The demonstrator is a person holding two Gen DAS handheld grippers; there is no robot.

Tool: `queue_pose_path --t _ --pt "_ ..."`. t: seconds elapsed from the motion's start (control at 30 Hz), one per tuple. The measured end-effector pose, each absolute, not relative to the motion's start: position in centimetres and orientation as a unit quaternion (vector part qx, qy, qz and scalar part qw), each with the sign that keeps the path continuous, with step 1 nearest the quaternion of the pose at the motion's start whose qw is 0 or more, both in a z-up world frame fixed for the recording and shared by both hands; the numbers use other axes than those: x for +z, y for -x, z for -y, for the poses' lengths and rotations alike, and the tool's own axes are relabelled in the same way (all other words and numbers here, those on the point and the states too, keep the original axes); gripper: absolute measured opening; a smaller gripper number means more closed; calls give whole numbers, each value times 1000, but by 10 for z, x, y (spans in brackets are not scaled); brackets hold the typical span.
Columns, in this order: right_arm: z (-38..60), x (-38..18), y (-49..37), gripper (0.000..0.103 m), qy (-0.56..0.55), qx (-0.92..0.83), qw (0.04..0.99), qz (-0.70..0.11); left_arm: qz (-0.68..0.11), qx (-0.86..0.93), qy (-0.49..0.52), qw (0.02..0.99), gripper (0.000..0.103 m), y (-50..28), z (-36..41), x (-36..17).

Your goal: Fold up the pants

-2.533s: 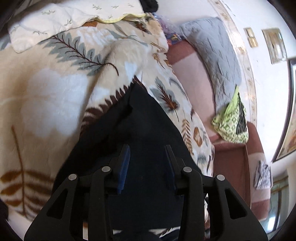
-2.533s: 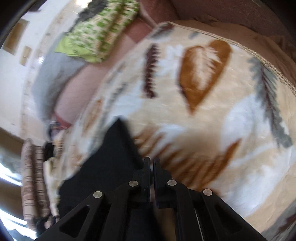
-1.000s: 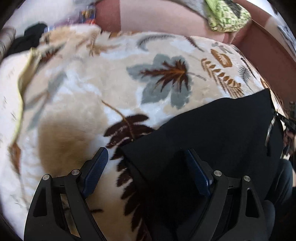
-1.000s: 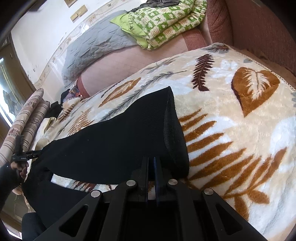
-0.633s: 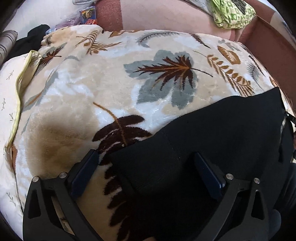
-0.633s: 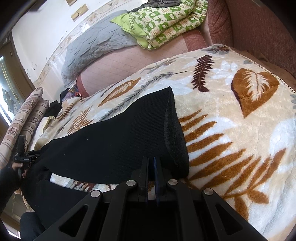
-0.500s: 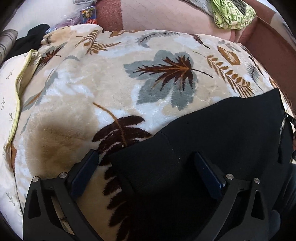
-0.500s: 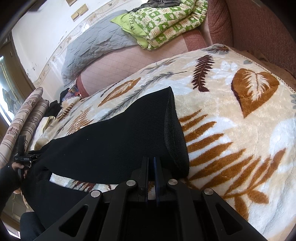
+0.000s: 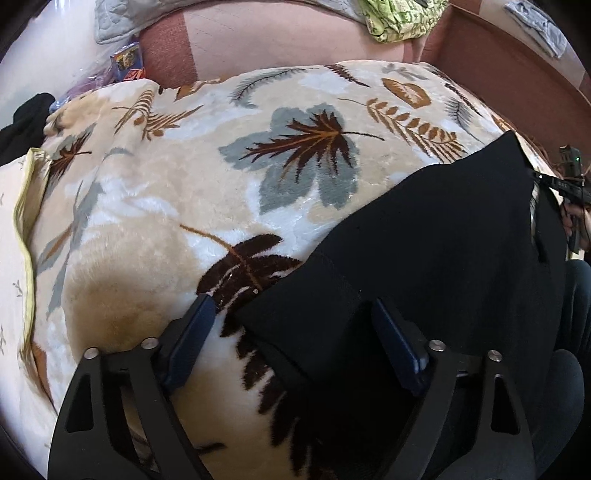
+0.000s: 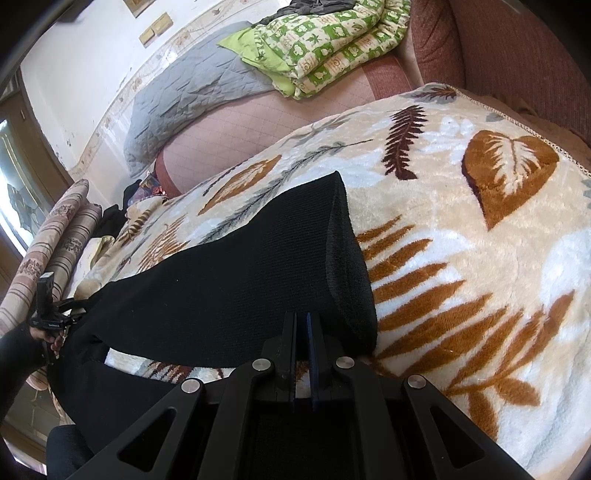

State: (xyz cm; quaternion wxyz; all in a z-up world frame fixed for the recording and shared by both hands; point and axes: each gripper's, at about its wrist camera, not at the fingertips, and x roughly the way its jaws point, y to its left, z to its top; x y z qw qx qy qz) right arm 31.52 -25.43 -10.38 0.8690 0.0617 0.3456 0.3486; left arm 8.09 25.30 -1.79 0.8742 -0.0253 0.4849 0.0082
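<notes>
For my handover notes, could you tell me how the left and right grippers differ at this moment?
The left gripper stands wide open, its jaws having just narrowed slightly, straddling a corner of the black pants; the right gripper is shut, at the pants' edge, where a pinch cannot be told. Both hang low over the leaf-print blanket.

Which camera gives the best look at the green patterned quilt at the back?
The right wrist view. There the green quilt lies folded in full on the sofa, beside the grey quilt, its leaf and flower squares sharp. The left wrist view catches only a crumpled corner of it at the top edge.
</notes>
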Motion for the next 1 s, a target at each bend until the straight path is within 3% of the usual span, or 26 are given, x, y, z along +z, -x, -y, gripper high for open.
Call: queue_pose_path --t 0.07,0.2,0.3,0.5,0.87,0.93,1.0 --pt "254 -104 -315 4 -62 348 869 -346 -481 3 34 876 78 -83 -258 -17" --pt "254 -104 -315 4 -63 348 869 -346 -478 -18 49 877 47 -86 -259 -12" --pt "255 -104 -315 4 -62 348 869 -346 -487 -24 52 872 43 -88 -259 -13" --pt "255 -104 -315 4 -64 348 869 -346 -504 -19 56 862 10 -81 -256 -8" --pt "261 -77 -322 5 -83 335 855 -387 -471 64 -56 878 6 -63 -210 49" --pt "271 -55 -327 8 -88 329 865 -368 -465 78 -79 878 6 -61 -199 55" --pt "278 -34 -341 21 -91 314 874 -359 -461 97 -94 877 6 -60 -191 60"
